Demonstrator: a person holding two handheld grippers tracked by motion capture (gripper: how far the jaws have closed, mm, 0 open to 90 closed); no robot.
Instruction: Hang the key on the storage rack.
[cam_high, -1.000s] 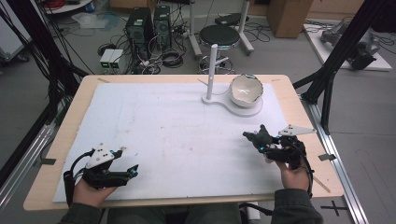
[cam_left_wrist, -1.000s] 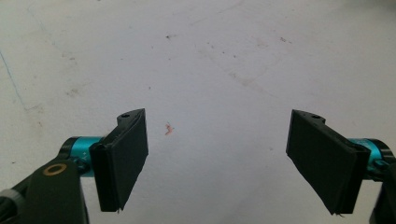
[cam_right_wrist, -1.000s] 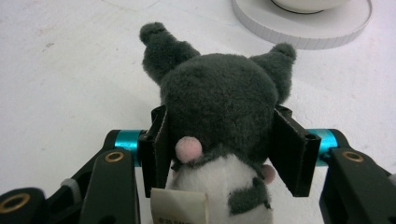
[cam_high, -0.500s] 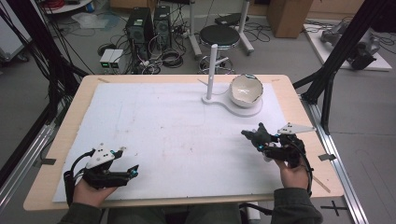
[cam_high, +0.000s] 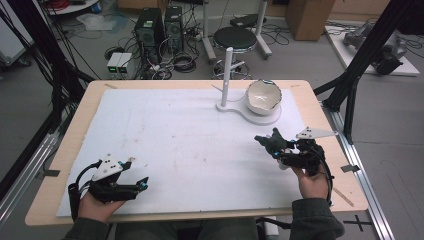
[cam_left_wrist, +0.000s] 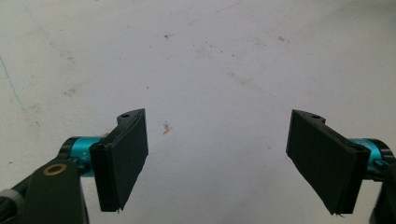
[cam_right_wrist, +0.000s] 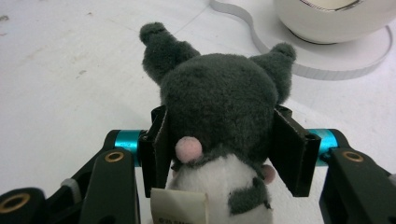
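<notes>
Currently right tool (cam_right_wrist: 219, 140) pinches the soft grey-and-white plush toy (cam_right_wrist: 219, 98) (left tool (cam_left_wrist: 224, 158) wide, empty); squashy plush could slip out short of the white ceramic bowl (cam_high: 263, 96).

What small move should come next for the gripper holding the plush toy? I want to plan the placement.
Probably carry it forward toward the white bowl. The right gripper is shut on the dark grey plush toy, jaws pressing both sides, and the bowl sits on its white stand just ahead. The left gripper rests open over the white mat, holding nothing.
</notes>
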